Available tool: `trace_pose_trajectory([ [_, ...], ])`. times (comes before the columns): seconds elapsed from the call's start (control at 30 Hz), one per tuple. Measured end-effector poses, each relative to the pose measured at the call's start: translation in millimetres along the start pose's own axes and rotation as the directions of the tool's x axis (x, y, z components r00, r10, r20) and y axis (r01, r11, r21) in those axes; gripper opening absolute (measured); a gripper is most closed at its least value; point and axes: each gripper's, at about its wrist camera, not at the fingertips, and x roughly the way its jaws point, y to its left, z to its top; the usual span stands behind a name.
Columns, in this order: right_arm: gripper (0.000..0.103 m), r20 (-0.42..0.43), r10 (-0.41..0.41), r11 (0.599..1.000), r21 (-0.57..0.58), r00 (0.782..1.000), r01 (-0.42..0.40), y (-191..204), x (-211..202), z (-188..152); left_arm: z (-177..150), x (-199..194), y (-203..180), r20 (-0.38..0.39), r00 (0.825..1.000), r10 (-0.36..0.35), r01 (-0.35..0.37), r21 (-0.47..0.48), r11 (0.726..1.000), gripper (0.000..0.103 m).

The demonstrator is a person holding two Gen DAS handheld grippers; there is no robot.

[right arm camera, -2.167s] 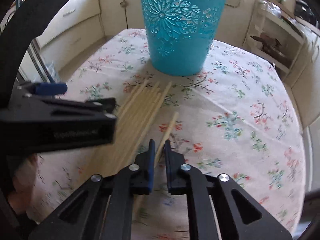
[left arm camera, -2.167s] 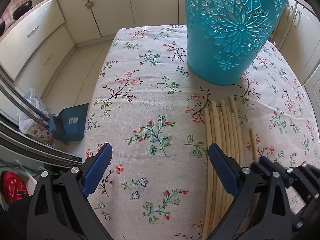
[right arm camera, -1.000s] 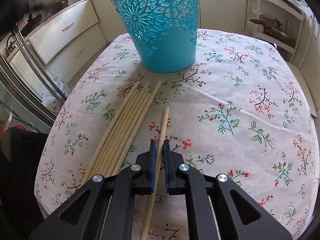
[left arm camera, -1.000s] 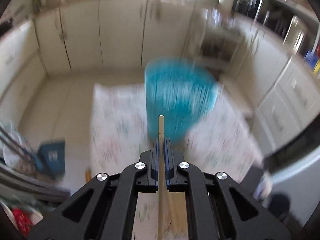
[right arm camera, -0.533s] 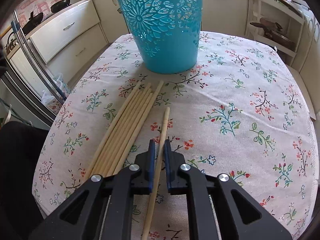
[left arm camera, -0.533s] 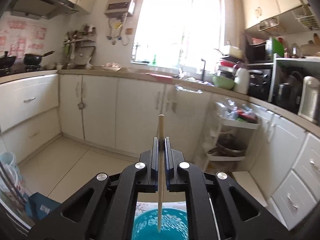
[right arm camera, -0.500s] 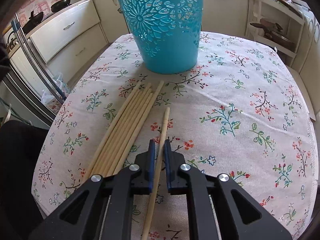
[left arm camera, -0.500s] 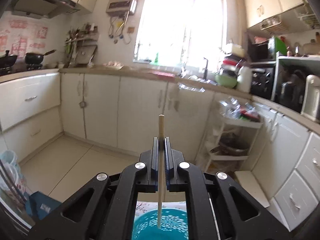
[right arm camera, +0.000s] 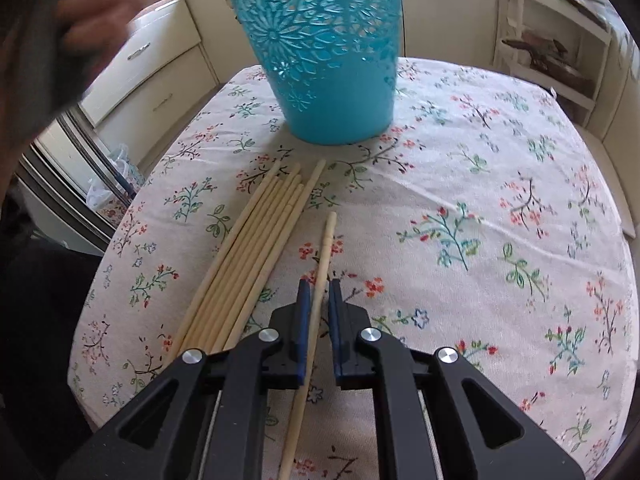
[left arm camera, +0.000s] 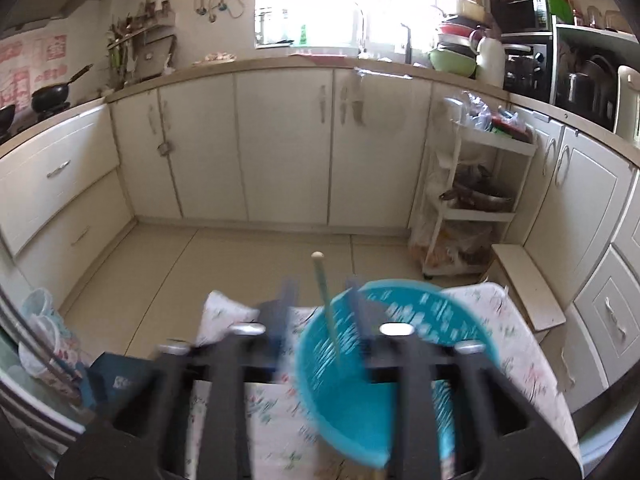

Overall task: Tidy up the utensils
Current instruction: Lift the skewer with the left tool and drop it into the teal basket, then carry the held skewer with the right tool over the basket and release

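A turquoise basket (right arm camera: 324,52) is pierced with a flower-and-leaf cutout pattern. The desk (right arm camera: 500,208) is covered by a cream cloth printed with red blossoms, green sprigs and dark twigs. Pale tan is seen on the chopsticks (right arm camera: 256,248). Each black claw (right arm camera: 318,316) is padded in blue.

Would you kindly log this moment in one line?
left gripper: opening, chopstick dropping into basket | right gripper: shut on single chopstick

A bundle of chopsticks (right arm camera: 256,256) lies on the table (right arm camera: 500,240) before the basket (right arm camera: 320,52), 1 chopstick (right arm camera: 320,272) just right.
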Motion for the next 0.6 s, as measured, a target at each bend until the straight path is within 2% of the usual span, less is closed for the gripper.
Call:
trace_pose_trajectory([
  [0.03,0.008,0.002,-0.002,1.0,0.004,1.0,0.002,-0.8,-0.5,-1.4,-6.3,-9.5,6.8,0.012,1.0,0.013,-0.013,-0.009,1.0,0.058],
  [0.07,0.007,0.005,-0.013,1.0,-0.001,1.0,0.013,-0.1,-0.8,-2.0,-10.4,-16.8,11.2,0.021,1.0,0.019,-0.018,-0.016,1.0,0.062],
  [0.23,0.006,0.031,-0.087,0.994,-0.066,0.996,0.089,13.6,-0.9,-4.9,-41.2,-46.1,48.0,0.072,0.997,0.028,-0.022,-0.075,0.997,0.073],
  [0.33,0.006,0.048,-0.075,0.997,-0.01,0.996,0.076,4.5,-12.8,-4.1,-51.3,-39.9,70.4,0.036,0.999,0.038,-0.033,-0.123,0.992,0.074],
  [0.4,0.006,0.08,-0.049,0.998,0.05,0.996,0.045,-3.1,-29.2,-2.7,-53.0,-33.8,85.7,0.002,0.999,0.041,-0.041,-0.156,0.987,0.074],
  [0.47,0.006,0.141,0.013,0.99,0.135,0.99,-0.032,-14.1,-57.3,-0.5,-54.1,-31.7,97.1,-0.015,0.999,0.041,-0.043,-0.186,0.982,0.074],
  [0.53,0.006,0.218,0.053,0.979,0.182,0.975,-0.094,-20.8,-88.5,6.6,-52.0,-31.2,105.0,-0.02,0.999,0.036,-0.039,-0.216,0.976,0.074],
  [0.6,0.006,0.322,0.093,0.967,0.196,0.942,-0.163,-23.3,-127.2,25.2,-52.3,-31.2,108.9,-0.02,0.999,0.035,-0.039,-0.233,0.972,0.074],
])
